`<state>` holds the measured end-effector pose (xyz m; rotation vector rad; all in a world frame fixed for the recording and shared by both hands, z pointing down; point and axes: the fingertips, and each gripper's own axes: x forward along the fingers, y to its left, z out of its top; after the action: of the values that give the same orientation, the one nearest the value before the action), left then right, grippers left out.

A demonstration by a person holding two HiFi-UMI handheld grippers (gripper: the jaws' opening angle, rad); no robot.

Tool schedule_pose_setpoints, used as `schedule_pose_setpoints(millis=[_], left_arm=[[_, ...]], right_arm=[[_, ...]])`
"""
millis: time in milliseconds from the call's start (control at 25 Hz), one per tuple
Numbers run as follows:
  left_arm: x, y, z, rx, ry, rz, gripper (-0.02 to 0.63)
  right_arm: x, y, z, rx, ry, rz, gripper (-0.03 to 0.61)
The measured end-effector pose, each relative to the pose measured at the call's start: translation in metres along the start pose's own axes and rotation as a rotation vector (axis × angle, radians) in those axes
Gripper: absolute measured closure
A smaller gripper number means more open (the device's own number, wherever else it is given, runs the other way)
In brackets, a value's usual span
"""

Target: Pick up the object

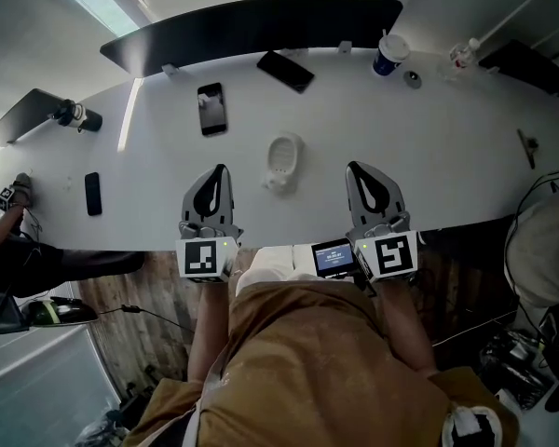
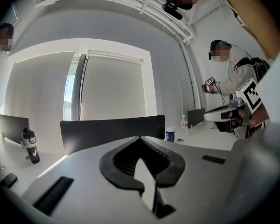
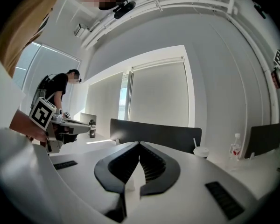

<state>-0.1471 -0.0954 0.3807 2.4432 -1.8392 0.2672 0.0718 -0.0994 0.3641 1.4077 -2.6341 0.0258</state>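
Left gripper (image 1: 221,169) and right gripper (image 1: 353,168) hover at the table (image 1: 447,156) edge, jaws pinched together, empty. White object (image 1: 284,159) lies ahead between them, untouched. Likely staging for the approach.

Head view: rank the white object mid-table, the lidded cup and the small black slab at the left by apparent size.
1. white object
2. lidded cup, though it stands farther off
3. small black slab, the slimmest
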Motion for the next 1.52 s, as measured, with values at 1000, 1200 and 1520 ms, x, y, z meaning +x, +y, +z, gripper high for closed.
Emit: schedule_pose_setpoints(millis=[1000,1200,1520], left_arm=[[0.043,0.013,-0.038,-0.075,0.106,-0.091,0.609],[0.044,0.012,-0.053,-0.077,0.133,-0.120,0.609],[0.059,0.013,-0.080,-0.066,0.182,-0.148,0.609]], right_arm=[[0.049,0.013,-0.051,0.120,0.158,-0.009,0.569],[0.051,0.009,-0.059,0.117,0.184,-0.033,0.569],[0.062,0.017,-0.083,0.222,0.211,0.055,0.569]])
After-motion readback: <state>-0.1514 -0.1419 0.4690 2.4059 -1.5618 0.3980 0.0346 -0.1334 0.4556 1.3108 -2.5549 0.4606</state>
